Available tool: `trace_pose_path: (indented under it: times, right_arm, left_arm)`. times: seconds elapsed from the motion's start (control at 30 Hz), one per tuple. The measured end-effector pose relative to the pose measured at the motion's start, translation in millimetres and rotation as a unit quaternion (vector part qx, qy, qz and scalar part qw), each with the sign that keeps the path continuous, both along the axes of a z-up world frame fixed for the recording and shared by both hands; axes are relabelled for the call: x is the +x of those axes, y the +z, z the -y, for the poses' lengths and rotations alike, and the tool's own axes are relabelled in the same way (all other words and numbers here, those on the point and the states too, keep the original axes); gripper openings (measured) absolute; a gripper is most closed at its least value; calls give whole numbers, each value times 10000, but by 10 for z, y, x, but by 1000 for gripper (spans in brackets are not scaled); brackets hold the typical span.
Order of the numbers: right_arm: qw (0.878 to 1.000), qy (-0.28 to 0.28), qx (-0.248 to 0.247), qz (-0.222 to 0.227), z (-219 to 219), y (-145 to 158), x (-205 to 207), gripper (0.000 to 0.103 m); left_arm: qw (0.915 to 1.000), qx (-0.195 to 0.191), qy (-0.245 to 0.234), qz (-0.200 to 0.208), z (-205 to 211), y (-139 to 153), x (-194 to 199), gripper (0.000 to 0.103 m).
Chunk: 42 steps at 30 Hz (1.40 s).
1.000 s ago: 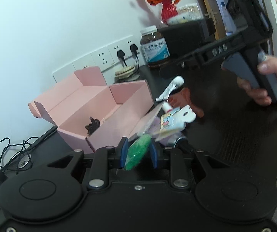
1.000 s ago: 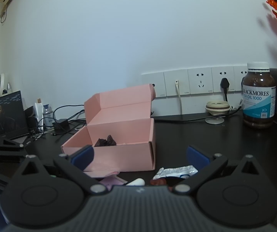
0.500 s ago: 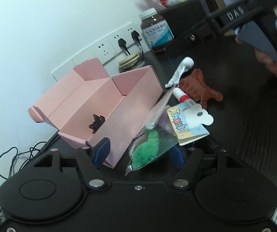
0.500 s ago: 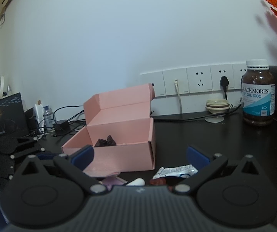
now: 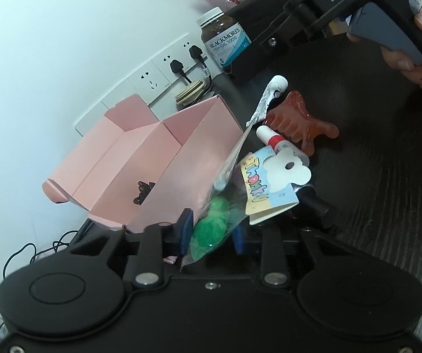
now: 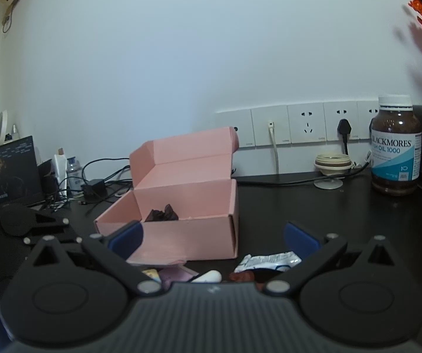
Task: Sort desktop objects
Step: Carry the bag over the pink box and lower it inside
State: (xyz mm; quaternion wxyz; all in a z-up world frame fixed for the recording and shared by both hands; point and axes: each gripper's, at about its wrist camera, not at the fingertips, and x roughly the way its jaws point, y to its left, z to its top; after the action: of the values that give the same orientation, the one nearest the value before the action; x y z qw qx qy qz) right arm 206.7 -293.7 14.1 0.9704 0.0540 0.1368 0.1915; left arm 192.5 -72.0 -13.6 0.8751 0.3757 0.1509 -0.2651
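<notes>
An open pink box (image 5: 152, 158) stands on the black desk with a dark hair bow (image 5: 144, 192) inside; it also shows in the right wrist view (image 6: 187, 223). My left gripper (image 5: 212, 231) is shut on a clear bag holding a green pompom (image 5: 211, 226), low beside the box's near corner. A "Thanks" card (image 5: 270, 185), a white-and-red tube (image 5: 272, 141), an amber comb (image 5: 296, 120) and a white wrapper (image 5: 267, 100) lie right of the box. My right gripper (image 6: 212, 236) is open and empty above these items.
A Blackmores fish oil bottle (image 6: 395, 144) and a tape roll (image 6: 333, 164) stand near the wall sockets (image 6: 308, 126). Cables (image 6: 99, 182) and a screen (image 6: 5, 170) sit at the left. A black unit (image 5: 270, 26) with a red vase stands behind.
My left gripper was shut on the green pompom bag, opened half a second ago, and has shut on it again. The right gripper has barely moved.
</notes>
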Motion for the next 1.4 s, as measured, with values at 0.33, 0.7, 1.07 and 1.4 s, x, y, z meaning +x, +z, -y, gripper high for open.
trace_pose_path:
  times: [0.33, 0.7, 1.07, 1.4]
  right_arm:
    - [10000, -8, 13, -9, -8, 0, 0, 102]
    - [10000, -39, 75, -16, 11, 3, 7, 102]
    - [9997, -143, 196, -61, 71, 2, 21, 102]
    - [9989, -332, 311, -138, 136, -6, 46, 102]
  left_arm:
    - [9988, -430, -52, -248, -154, 96, -117, 22]
    - [9929, -1082, 19, -496, -332, 253, -284, 21]
    - [9933, -1130, 16, -258, -301, 330, -329, 21]
    - [9917, -1270, 206, 9, -410, 478, -326, 21]
